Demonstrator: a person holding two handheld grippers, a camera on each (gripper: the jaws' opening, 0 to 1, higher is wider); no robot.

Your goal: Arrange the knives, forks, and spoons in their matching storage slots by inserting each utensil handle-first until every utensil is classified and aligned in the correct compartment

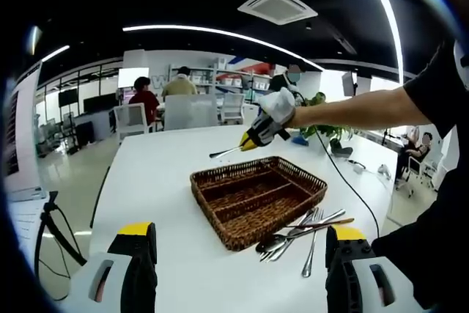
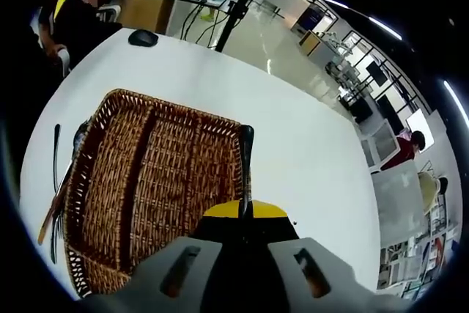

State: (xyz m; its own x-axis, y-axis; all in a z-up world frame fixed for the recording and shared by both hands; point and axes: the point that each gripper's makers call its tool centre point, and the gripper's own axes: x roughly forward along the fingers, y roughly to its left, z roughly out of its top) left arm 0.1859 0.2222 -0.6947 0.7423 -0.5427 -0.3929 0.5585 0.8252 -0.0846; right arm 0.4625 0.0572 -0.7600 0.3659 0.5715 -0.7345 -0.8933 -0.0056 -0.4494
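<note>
A: While the left gripper point(image 1: 238, 273) sits at the frame bottom w/ fingers point(image 1: 135, 254) released and spread wide, what's nearest?
B: Loose utensils point(image 1: 304, 234) on the white desk point(image 1: 161, 181), lower right of center, touching the wicker tray point(image 1: 256, 197) corner. Tray's compartments look bare.
A: And farther?
B: Right gripper point(image 1: 256, 133), upper center in the left gripper view, in a person's gloved hand point(image 1: 282, 108), clenched on a utensil point(image 1: 227, 152) beyond the tray.
A: Right gripper view?
B: Fingers point(image 2: 242, 214) at bottom center grasping that utensil point(image 2: 246, 159); its dark end is over the tray's point(image 2: 146, 174) right rim. Other pieces point(image 2: 57, 196) lie at left, outside the tray. Mouse point(image 2: 143, 37) upper left.
</note>
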